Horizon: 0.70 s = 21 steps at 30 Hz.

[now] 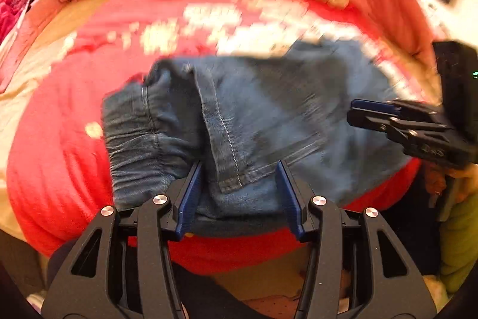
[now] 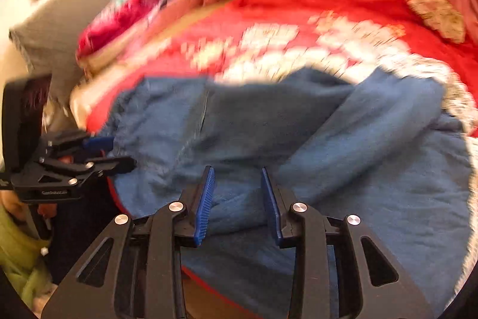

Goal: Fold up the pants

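The blue denim pants [image 1: 239, 115] lie bunched on a red patterned bedspread [image 1: 59, 121], their long axis running roughly from 9 to 3 o'clock across both wrist views. In the left wrist view the elastic waistband [image 1: 134, 133] sits at about 10 o'clock from the left gripper [image 1: 239, 169], whose jaws stand apart over the near edge of the denim with a seamed fold between them, pads not pressing. The right gripper [image 2: 237, 178] hovers just over a rumpled leg [image 2: 358, 145] that trails off toward 2 o'clock; its jaws are parted and hold nothing. Judging from this, the left gripper is nearer the waistband and the right nearer the legs. No containers are visible; a pink garment [image 2: 125, 17] lies at 11 o'clock.
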Available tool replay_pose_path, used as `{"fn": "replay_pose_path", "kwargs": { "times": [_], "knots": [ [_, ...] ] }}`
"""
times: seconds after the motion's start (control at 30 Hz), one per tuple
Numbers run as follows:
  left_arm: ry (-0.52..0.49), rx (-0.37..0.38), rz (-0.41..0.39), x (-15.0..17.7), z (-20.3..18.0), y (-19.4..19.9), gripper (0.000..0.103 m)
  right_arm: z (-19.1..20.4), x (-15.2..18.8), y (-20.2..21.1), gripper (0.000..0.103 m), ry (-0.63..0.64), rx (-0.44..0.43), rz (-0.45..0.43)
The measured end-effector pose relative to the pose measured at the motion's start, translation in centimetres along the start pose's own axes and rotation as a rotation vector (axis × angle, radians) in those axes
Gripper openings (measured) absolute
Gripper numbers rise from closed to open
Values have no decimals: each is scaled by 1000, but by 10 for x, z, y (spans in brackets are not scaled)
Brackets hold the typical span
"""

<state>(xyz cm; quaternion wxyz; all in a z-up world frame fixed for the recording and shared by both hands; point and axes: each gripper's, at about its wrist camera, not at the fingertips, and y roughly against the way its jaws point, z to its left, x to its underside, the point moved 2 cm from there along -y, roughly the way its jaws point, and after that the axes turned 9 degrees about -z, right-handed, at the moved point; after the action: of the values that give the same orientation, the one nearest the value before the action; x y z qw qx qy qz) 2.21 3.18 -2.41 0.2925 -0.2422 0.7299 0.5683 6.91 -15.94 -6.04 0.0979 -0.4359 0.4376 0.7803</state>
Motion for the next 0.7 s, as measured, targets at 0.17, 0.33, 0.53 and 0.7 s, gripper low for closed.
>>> {"fn": "replay_pose_path", "kwargs": {
  "times": [0.17, 0.33, 0.53, 0.7],
  "knots": [
    [-57, 77, -78, -20, -28, 27, 44, -31, -15, 45, 42, -58, 94, -113],
    [-80, 245, 13, -26, -76, -14, 45, -59, -18, 58, 46, -112, 187, -142],
    [-58, 253, 124, -35, -100, -84, 44, -73, -29, 62, 54, -96, 257, -141],
    [10, 264, 144, -40, -95, -116, 43, -82, -52, 42, 61, -51, 309, -112]
  ]
}}
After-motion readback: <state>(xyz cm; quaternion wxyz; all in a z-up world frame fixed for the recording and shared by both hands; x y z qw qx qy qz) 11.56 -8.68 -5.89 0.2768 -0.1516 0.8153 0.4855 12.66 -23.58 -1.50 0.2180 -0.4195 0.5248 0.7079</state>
